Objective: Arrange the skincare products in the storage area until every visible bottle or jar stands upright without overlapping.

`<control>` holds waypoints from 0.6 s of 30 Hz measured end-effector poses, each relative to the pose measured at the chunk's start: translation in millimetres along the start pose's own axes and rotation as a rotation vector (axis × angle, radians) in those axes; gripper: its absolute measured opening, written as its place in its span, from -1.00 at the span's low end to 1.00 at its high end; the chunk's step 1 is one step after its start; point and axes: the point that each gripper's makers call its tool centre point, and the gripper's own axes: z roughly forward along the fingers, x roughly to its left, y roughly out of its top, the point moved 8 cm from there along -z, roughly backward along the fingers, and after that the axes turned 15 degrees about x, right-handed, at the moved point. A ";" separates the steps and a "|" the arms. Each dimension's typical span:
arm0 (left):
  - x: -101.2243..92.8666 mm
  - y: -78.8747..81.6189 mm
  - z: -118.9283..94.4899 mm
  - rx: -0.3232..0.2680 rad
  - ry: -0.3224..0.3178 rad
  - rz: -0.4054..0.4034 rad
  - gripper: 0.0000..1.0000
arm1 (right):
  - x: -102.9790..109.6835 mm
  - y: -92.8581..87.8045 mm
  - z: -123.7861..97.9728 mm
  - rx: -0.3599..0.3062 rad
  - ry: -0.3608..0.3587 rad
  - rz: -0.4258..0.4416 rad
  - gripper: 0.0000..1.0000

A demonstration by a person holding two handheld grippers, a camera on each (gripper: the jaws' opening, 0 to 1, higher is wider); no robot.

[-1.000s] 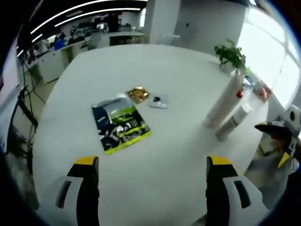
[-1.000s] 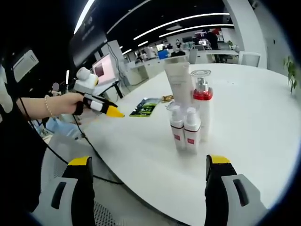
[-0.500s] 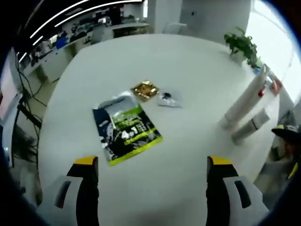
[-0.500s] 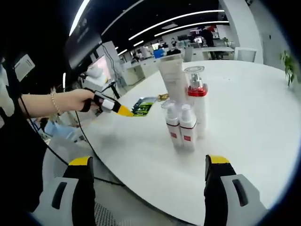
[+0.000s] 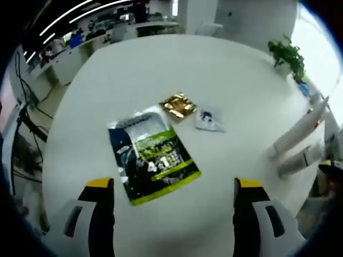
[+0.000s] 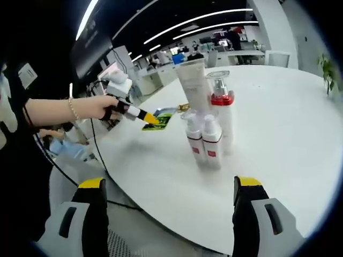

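Four upright bottles, three flat packets

White round table carries a flat blue-and-green printed pouch, a crinkled gold foil sachet and a small clear sachet; potted green plant at far edge.

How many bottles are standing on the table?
4: a tall white tube, a red-collared pump bottle beside it, two small bottles in front. More may hide behind.

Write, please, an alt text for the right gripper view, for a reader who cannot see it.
Four skincare containers stand upright, close together, on a white round table. The right tongs, open, point at them, and a hand holds the left tongs over the table's left edge.
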 end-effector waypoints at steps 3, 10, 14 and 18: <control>5.1 7.3 8.5 0.011 0.007 0.005 0.68 | 1.4 -0.5 0.7 0.012 0.002 -0.005 0.95; 10.2 15.7 18.0 0.019 -0.007 -0.090 0.66 | -0.2 -1.3 -0.2 0.013 -0.002 0.016 0.95; 13.4 18.9 24.5 0.029 -0.005 -0.108 0.65 | 0.9 -2.2 1.2 0.027 0.006 0.008 0.95; 13.3 20.2 25.0 0.031 -0.004 -0.132 0.62 | 2.2 -2.0 1.9 0.033 0.009 0.008 0.95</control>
